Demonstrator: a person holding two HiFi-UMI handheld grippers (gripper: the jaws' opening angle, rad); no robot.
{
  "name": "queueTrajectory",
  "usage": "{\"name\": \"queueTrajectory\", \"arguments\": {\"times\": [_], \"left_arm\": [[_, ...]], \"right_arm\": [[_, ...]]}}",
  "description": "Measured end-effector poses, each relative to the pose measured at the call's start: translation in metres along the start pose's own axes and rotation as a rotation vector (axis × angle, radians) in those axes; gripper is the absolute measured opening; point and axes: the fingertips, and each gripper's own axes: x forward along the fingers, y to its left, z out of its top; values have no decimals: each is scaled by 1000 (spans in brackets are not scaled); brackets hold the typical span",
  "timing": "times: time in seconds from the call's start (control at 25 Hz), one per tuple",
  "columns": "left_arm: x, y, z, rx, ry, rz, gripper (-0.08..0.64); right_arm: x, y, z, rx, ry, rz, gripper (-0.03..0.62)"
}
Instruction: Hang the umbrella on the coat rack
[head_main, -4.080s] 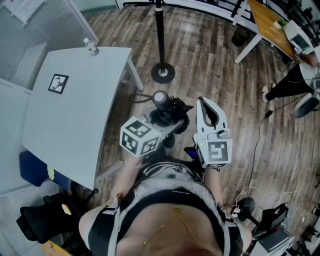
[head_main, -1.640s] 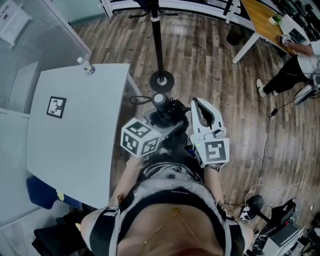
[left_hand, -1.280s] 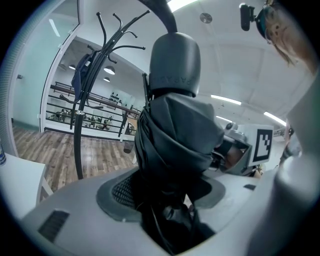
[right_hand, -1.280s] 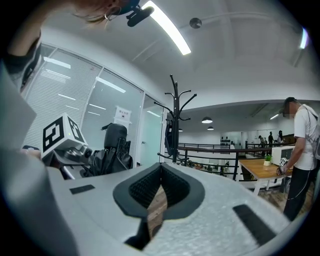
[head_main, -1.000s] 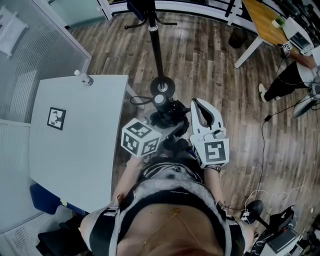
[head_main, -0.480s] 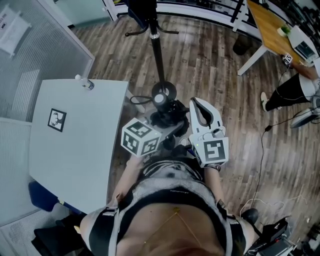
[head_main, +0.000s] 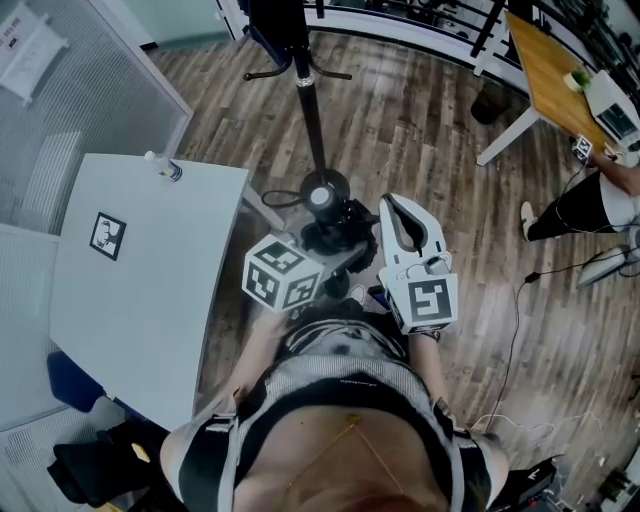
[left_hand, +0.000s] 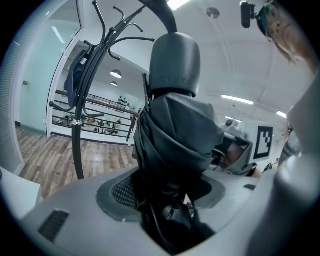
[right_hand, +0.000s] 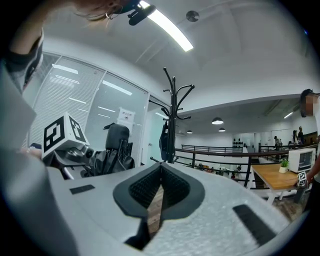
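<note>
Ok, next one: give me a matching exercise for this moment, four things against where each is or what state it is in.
Things:
1. umbrella
2. right gripper
3. coat rack
4. bottle

Places or states:
A. stands on the wooden floor, ahead of the person
B. at the far corner of the white table
C. folded, clamped in the left gripper
D. shut, nothing between its pads

Pairs: 1-C, 2-D, 3-A, 4-B

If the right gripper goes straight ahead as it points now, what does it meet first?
Probably the coat rack: its pole stands almost straight ahead of the right gripper, with nothing in between. Depth is unclear, so it might pass beside.
</note>
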Motion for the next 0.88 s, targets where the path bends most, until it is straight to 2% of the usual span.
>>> {"name": "queueTrajectory", "arguments": {"times": [0.36, 0.88], "left_arm": [[35, 2, 9, -16, -2, 33, 249], [57, 13, 6, -40, 33, 65, 249]], "right_arm": [[4, -35, -10, 6, 1, 36, 6], [13, -57, -24, 29, 21, 57, 14]]}}
